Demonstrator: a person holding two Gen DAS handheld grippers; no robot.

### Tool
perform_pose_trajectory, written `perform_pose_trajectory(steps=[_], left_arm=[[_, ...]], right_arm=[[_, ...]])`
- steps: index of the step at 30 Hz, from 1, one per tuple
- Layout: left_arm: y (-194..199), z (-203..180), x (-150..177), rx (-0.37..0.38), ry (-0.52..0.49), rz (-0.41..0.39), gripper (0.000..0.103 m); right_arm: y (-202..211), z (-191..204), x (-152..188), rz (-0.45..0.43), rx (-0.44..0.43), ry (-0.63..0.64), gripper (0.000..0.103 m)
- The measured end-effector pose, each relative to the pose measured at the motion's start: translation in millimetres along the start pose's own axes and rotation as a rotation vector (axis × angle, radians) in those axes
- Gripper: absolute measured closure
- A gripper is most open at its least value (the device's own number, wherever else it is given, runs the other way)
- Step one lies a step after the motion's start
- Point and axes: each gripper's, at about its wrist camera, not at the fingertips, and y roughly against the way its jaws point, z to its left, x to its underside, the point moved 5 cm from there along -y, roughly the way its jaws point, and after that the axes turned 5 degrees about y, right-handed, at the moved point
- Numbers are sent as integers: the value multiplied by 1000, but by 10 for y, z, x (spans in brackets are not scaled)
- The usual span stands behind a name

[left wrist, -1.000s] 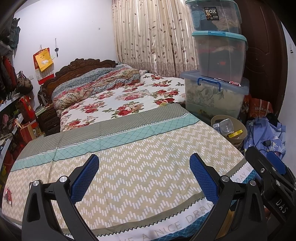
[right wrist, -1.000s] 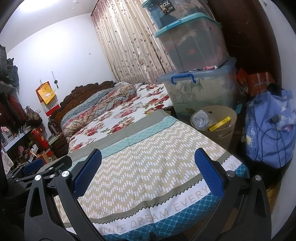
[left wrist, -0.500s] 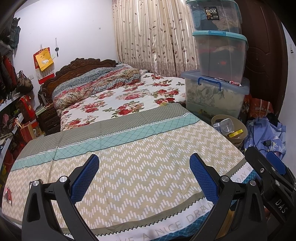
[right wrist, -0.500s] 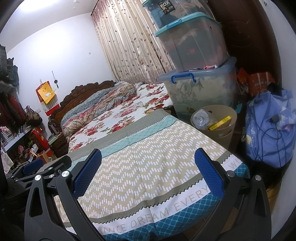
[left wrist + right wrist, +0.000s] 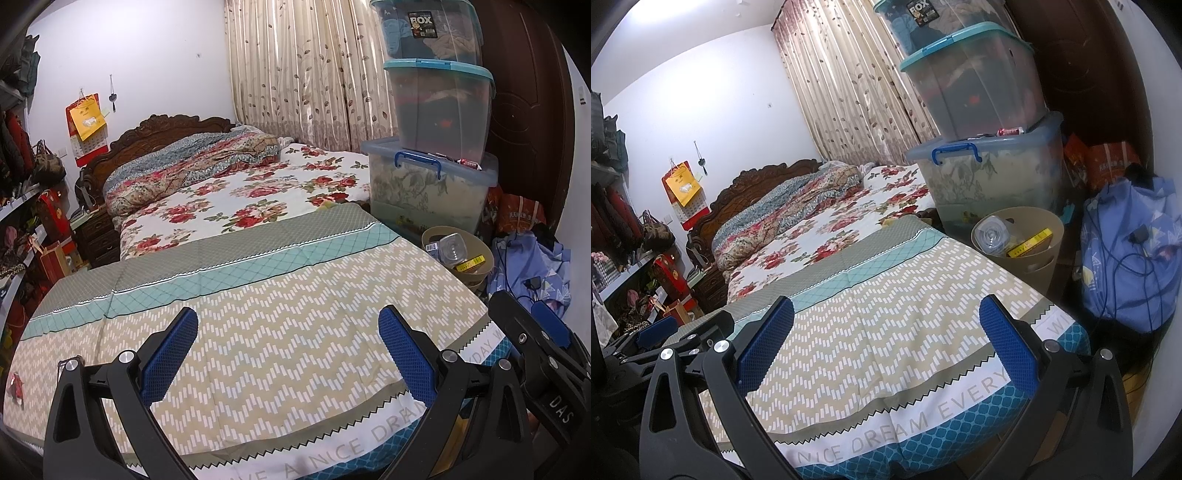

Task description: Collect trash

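A tan waste bin stands on the floor at the bed's far right corner. It holds a clear plastic bottle and a yellow box. A small red wrapper lies on the bedspread at the far left edge. My left gripper is open and empty above the foot of the bed. My right gripper is open and empty beside it, over the bed's right end.
The zigzag bedspread covers the bed's foot, with a floral quilt behind. Three stacked storage boxes stand right of the bed. A blue bag with a cable sits by the bin. Cluttered shelves line the left.
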Motion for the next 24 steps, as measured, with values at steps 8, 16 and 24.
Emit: perform_pose_trajectory(steps=[8,16,24], left_arm=[[0,0,-5,0,-1,0,9],[2,13,-1,0,0,1,9],[-6,4,-5,0,-1,2,9]], right_arm=[[6,6,7,1,1,-1,4],[-9,-4,-17,2,0,-1,4],[-9,2,-1,3,0,-1,4]])
